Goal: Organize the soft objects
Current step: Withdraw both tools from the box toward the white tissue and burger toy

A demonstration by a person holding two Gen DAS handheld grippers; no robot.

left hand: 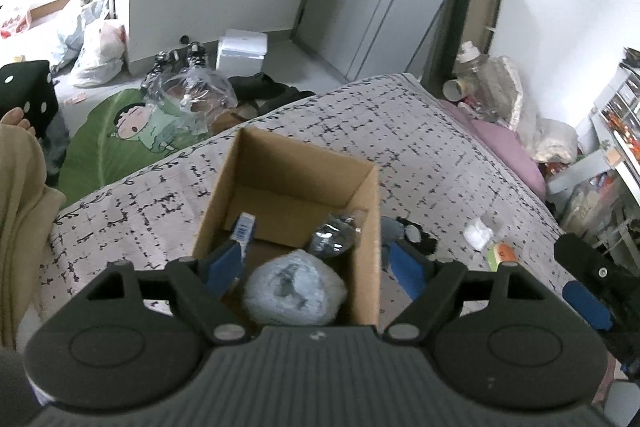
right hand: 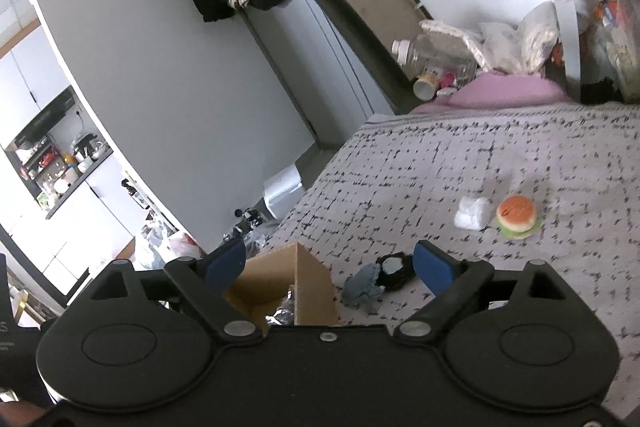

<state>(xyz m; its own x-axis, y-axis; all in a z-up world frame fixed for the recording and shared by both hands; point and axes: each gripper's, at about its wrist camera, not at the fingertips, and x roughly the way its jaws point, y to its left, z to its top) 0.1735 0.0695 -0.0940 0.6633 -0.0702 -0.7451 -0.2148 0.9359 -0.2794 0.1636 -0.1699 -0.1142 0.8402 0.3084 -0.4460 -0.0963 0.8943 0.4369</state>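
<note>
On the bed (left hand: 420,131) stood an open cardboard box (left hand: 288,163), already holding a pale wrapped ball (left hand: 294,293), a crinkled silvery wrapper (left hand: 334,237) and a small blue-and-white packet (left hand: 244,227). The left gripper (left hand: 316,267) hung over the box with its jaws spread and nothing between them; one blue pad sat inside the box, the other outside its 3 o'clock wall. The right gripper (right hand: 330,265) was also spread and empty, hovering just off the box's corner. Four soft things lay loose on the bedspread: a grey-blue toy (right hand: 362,289) touching a black-and-white one (right hand: 394,271), both just beside the box at its 3 o'clock, and farther out toward 2 o'clock a white wad (right hand: 472,213) next to a burger toy (right hand: 518,217). The likely next step was fetching one of the near pair. To do it well, the right gripper should drop squarely over the grey-blue toy, keep its pads clear of the black one, and close gently enough that the soft body does not squirt out. The left gripper would best clear the box mouth first.
</note>
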